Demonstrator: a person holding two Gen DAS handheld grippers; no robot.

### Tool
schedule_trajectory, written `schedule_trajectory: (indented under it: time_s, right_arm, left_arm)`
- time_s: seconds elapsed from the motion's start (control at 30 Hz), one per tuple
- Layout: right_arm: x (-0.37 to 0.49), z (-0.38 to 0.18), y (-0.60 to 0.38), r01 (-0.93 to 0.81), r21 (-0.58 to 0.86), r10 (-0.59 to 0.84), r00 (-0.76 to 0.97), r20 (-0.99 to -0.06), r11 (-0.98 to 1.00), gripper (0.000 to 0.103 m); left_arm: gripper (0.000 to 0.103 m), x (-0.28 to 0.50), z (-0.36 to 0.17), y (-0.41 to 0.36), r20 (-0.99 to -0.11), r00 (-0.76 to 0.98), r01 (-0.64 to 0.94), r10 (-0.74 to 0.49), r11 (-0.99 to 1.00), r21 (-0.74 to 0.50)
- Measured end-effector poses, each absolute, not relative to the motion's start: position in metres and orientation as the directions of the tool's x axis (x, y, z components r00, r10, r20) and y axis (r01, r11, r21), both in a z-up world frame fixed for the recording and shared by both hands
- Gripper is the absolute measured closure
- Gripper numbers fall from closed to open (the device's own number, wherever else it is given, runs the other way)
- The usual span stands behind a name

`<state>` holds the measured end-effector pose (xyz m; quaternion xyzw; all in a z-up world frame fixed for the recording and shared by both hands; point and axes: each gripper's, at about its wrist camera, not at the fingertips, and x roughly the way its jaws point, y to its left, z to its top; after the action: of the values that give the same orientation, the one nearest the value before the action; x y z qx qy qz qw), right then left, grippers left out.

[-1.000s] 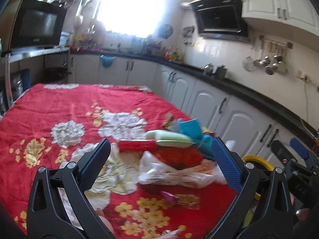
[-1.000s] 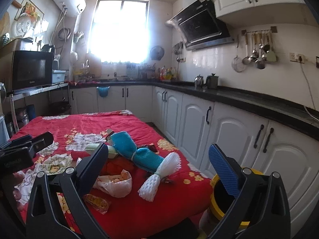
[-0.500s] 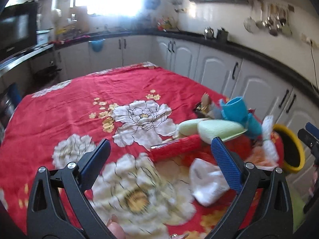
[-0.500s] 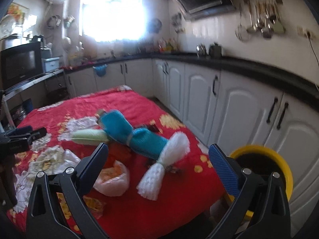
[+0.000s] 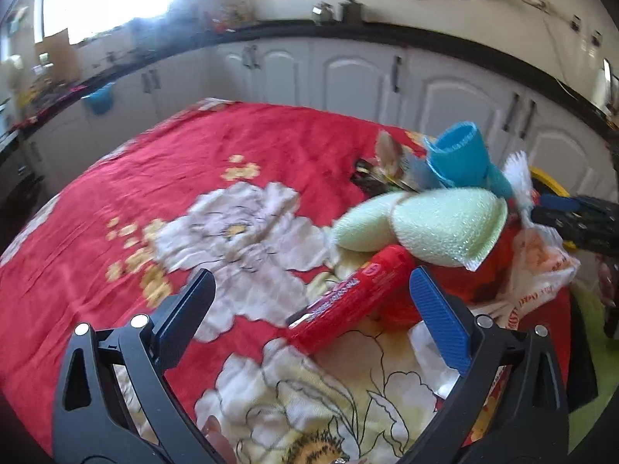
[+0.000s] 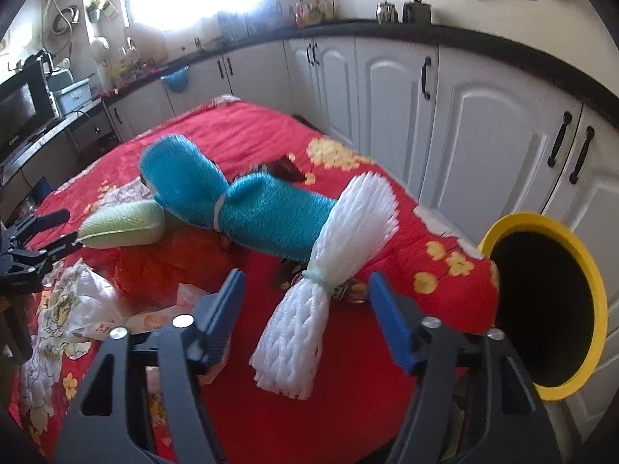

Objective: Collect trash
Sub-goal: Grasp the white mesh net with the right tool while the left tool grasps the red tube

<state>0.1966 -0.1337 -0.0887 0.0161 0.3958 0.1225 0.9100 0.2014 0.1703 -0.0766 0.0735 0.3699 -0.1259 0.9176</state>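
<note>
Both grippers are wide open, holding nothing. The right gripper (image 6: 305,309) sits over the white foam net (image 6: 321,294) on the red tabletop (image 6: 251,127), near the yellow bin (image 6: 595,290). The squishy net might slip out.

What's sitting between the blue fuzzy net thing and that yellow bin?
In the right wrist view, a white foam net lies on the red cloth between the blue net and the yellow bin.
</note>
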Motion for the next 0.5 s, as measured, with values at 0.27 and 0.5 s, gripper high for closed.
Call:
schedule_trajectory:
  time_s: [0.27,0.5]
  right_arm:
    - [0.197,-0.096,-0.137,-0.22,0.17,0.272,0.614,-0.741,0.96,0.072]
    - [0.198,-0.095,-0.143,-0.217,0.211,0.301,0.595,-0.745,0.953,0.08]
  left_arm:
    - [0.022,0.22,-0.099,0.16,-0.765,0.593,0.428,-0.253,0.903,0.032]
    - [0.04,0.225,-0.111,0.156,-0.799,0.52,0.493,-0.302,0.87,-0.008]
